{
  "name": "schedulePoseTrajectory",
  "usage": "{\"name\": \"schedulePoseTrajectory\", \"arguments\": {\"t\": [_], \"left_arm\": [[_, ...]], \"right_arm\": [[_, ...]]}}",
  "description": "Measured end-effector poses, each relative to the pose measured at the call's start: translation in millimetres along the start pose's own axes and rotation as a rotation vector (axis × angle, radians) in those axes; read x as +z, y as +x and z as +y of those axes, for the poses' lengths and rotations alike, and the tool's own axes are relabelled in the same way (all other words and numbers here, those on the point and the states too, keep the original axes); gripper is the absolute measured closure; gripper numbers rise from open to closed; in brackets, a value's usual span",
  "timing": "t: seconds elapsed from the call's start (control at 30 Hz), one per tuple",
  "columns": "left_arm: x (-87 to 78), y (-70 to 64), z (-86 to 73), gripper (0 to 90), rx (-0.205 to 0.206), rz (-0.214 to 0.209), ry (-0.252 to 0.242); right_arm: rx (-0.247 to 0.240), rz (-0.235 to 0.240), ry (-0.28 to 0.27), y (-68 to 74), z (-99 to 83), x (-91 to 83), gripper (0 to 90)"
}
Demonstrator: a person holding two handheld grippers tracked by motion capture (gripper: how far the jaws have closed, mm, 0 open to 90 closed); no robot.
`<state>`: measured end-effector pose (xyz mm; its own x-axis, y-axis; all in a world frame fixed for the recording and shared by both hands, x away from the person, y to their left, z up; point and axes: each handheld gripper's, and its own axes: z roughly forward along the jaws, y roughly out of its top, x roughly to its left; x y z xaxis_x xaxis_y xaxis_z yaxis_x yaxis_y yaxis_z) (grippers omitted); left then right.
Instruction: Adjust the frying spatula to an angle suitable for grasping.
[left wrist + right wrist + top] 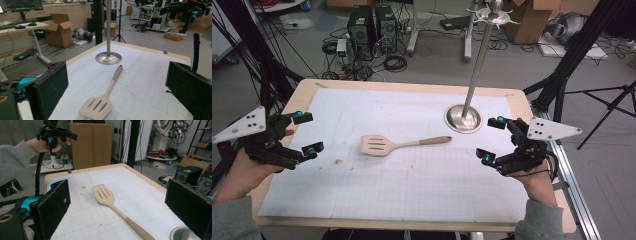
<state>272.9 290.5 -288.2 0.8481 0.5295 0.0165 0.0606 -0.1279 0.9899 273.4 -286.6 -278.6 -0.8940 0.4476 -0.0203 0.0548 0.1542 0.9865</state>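
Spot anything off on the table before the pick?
Nothing major: the slotted spatula lies flat and intact beside the metal stand's base. A small brown smudge marks the grid mat near its head. Both grippers are open.

Metal stand upright on its round base at the gridded mat's far right

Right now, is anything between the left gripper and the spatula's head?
No. In the high view, only bare gridded mat with a small speck separates the left gripper from the spatula.
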Motion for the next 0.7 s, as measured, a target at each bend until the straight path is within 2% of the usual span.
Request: {"name": "schedulePoseTrajectory", "arguments": {"t": [0.3,0.43,0.53,0.57,0.63,0.7], "left_arm": [[-2.4,-0.3,0.9,4.8,0.003,0.008,-0.008],[-2.5,0.3,0.6,4.9,0.000,0.007,-0.009],[-1.3,1.1,0.0,4.8,0.000,0.005,-0.005],[-1.3,1.1,0.0,4.8,0.000,0.005,-0.005],[-1.8,1.4,-0.3,4.8,-0.001,0.002,-0.007],[-2.3,1.1,-0.3,4.8,-0.004,0.000,-0.008]], "right_arm": [[0.001,-0.008,0.005,2.2,0.6,3.3,5.2],[0.012,-0.026,0.009,1.8,0.0,8.1,5.2],[0.034,-0.045,0.015,-0.5,-4.5,22.5,5.2],[0.034,-0.045,0.015,-0.5,-4.5,22.5,5.2],[0.030,-0.049,0.062,-1.0,-9.5,36.9,5.2],[0.039,-0.054,0.068,-1.1,-12.3,44.3,5.2]]}}
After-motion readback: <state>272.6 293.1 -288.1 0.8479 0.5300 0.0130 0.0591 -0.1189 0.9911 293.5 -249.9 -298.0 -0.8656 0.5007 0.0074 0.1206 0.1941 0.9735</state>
